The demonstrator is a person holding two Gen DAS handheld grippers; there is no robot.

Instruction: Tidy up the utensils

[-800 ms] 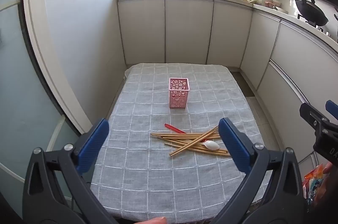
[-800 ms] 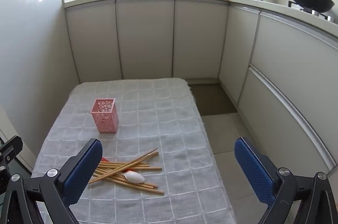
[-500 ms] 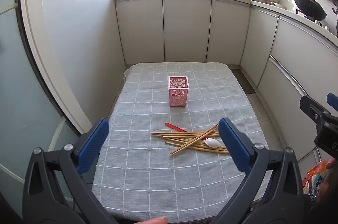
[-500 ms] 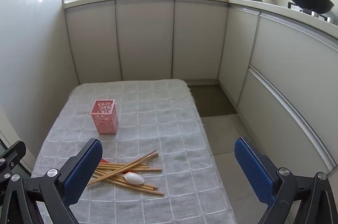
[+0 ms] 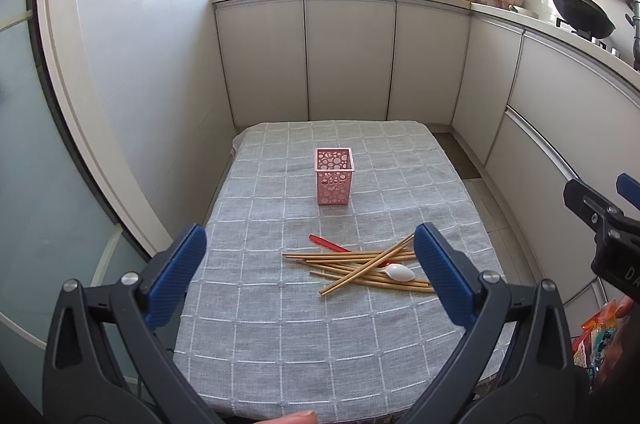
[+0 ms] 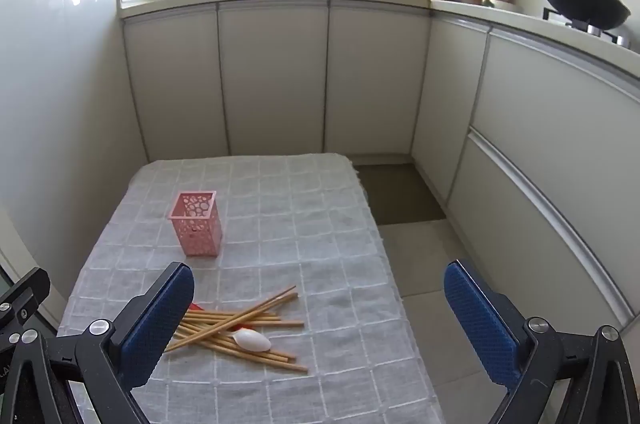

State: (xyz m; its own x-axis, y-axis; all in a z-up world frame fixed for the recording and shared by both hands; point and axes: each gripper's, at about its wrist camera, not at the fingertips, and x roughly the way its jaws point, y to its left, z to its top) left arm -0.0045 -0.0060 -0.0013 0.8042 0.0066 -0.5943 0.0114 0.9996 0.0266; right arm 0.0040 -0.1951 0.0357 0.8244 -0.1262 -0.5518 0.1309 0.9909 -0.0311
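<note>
With both the left tool [image 5: 306,270] and right tool [image 6: 318,322] spread wide and empty, close one squarely across a single wooden chopstick [image 5: 362,264] from the pile lying in front of the pink perforated plastic holder [image 5: 334,175] on the counter [image 5: 280,324].

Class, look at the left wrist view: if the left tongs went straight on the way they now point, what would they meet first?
Probably the pile of wooden chopsticks on the grey checked tablecloth, or the cloth just beside it. The left tongs are open and empty, angled down toward the table. Depth is hard to judge here.
</note>
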